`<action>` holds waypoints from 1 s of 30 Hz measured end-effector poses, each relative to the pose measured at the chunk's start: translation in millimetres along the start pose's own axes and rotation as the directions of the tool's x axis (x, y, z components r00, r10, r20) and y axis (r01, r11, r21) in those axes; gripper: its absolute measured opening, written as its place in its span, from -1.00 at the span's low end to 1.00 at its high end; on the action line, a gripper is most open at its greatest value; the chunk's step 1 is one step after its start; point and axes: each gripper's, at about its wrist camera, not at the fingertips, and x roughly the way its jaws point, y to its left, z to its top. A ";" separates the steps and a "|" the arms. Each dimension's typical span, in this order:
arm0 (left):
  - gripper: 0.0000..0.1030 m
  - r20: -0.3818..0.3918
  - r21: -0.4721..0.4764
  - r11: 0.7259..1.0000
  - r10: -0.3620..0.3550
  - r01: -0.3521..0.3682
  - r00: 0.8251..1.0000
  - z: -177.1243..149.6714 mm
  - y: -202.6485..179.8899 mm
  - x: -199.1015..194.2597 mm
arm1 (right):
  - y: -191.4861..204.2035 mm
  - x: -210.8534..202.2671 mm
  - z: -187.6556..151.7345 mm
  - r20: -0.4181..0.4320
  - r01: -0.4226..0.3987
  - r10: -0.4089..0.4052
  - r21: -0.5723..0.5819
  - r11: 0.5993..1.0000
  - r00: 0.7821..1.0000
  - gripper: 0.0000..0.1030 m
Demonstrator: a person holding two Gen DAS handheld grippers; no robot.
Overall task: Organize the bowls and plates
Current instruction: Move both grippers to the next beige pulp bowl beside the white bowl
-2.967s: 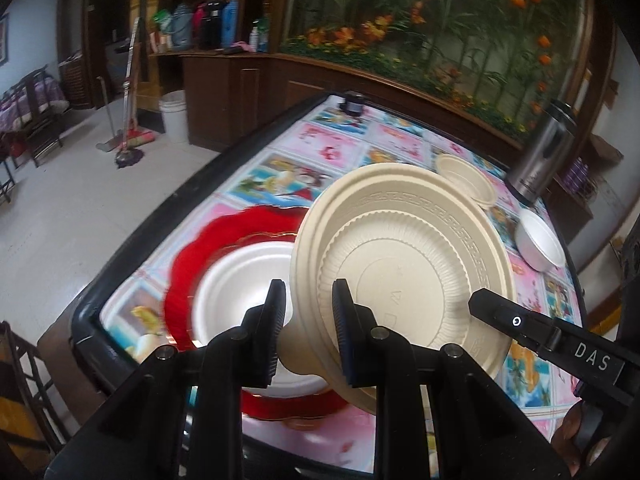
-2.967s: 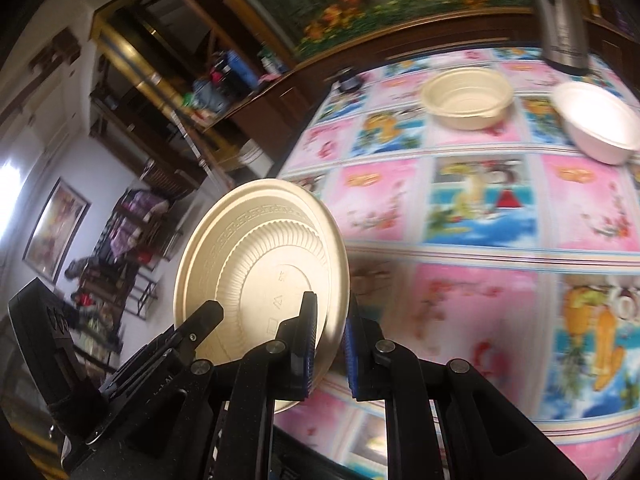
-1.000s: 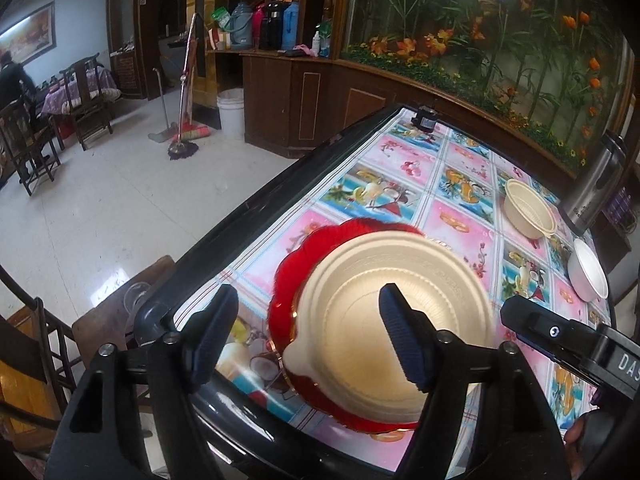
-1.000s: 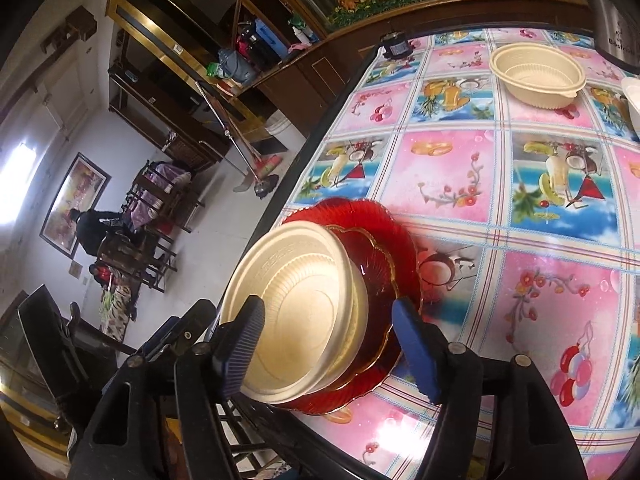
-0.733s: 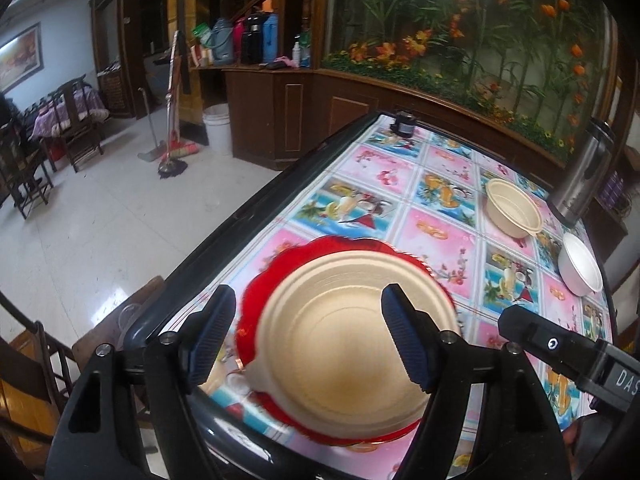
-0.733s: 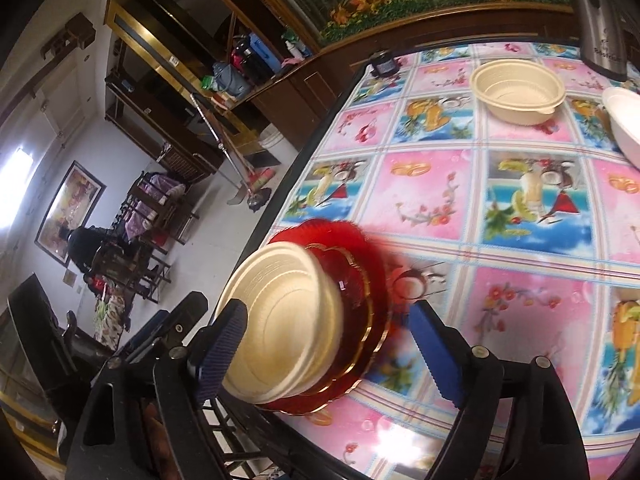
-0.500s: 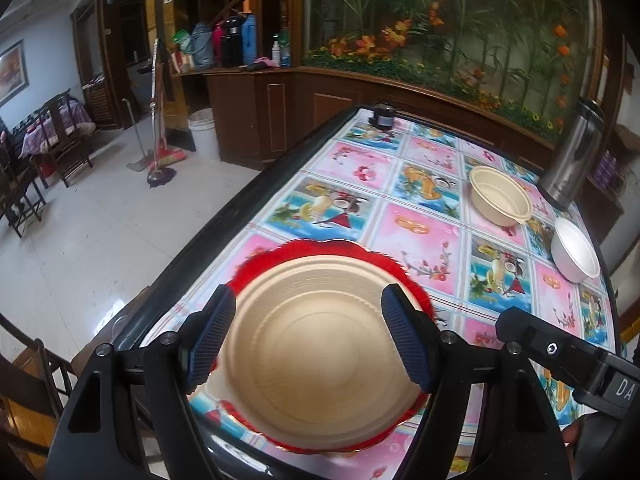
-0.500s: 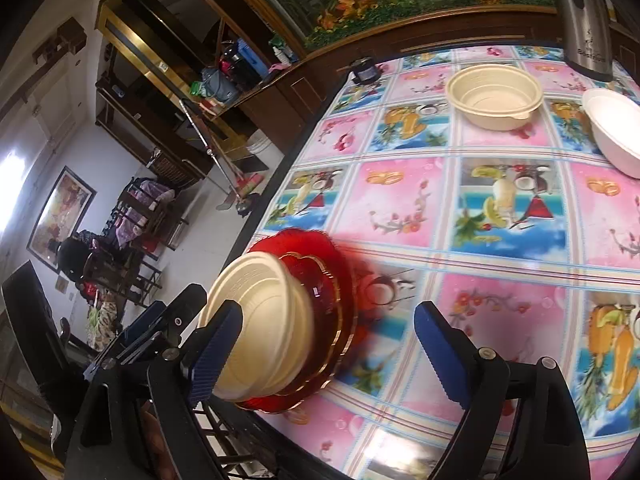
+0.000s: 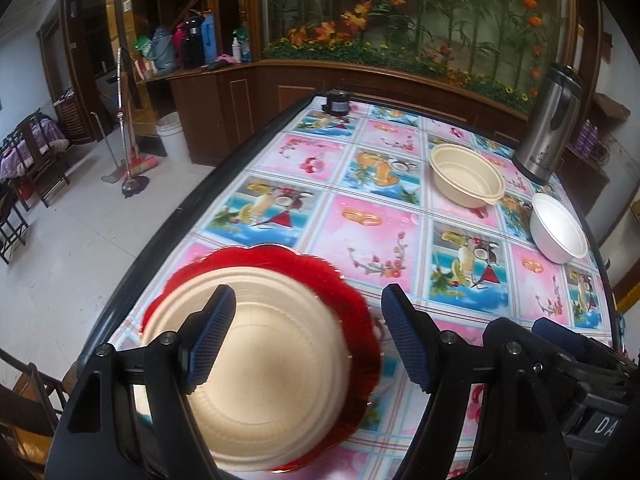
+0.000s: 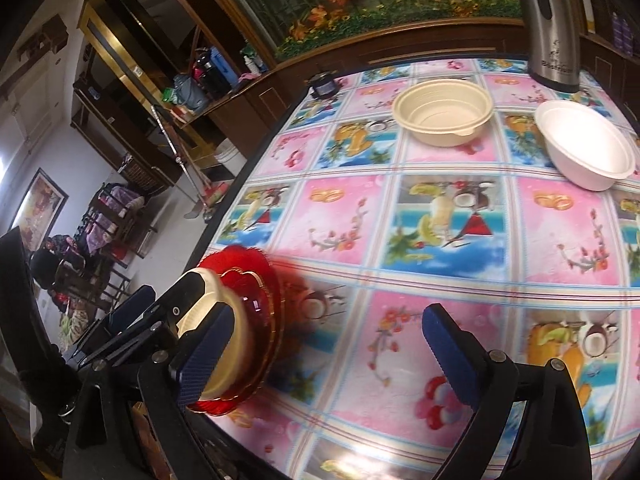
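A beige plate (image 9: 280, 360) lies on top of a red scalloped plate (image 9: 320, 276) at the near left corner of the table. My left gripper (image 9: 308, 308) is open above that stack, its pads clear of the plate. The right gripper (image 10: 328, 320) stands to the right of the stack (image 10: 256, 276); its jaws are opening, with only tablecloth between them. Further up the table sit a beige bowl (image 9: 466, 176) (image 10: 442, 114) and a white bowl (image 9: 558, 228) (image 10: 584, 144), both upright and apart.
A steel thermos jug (image 9: 550, 124) (image 10: 550, 20) stands at the far right corner behind the bowls. A small dark object (image 9: 338, 102) sits at the far left edge. The table's black rim (image 9: 168, 224) runs along the left, with floor and chairs beyond.
Both grippers held the beige plate on edge; it now lies flat on the red plate and both have let go. The right jaws spread wider and both views swung right along the table.
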 end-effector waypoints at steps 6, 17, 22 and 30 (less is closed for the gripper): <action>0.47 -0.031 0.020 0.999 -0.025 0.026 0.999 3.8 -21.1 10.0 | -18.2 -2.6 2.4 0.000 0.032 -0.032 0.018 0.999 0.999 0.87; 0.46 -0.108 -0.001 0.997 -0.079 0.079 0.991 22.3 -63.8 40.5 | -67.4 -11.3 12.9 -0.002 0.062 -0.062 0.106 0.992 0.998 0.87; 0.46 -0.108 -0.010 0.997 -0.077 0.076 0.991 35.7 -85.0 52.8 | -90.6 -21.7 27.5 0.028 0.076 -0.081 0.149 0.986 0.996 0.87; 0.46 -0.107 -0.001 0.997 -0.083 0.083 0.991 48.5 -112.1 69.2 | -122.4 -37.9 61.6 0.085 0.104 -0.121 0.180 0.978 0.989 0.87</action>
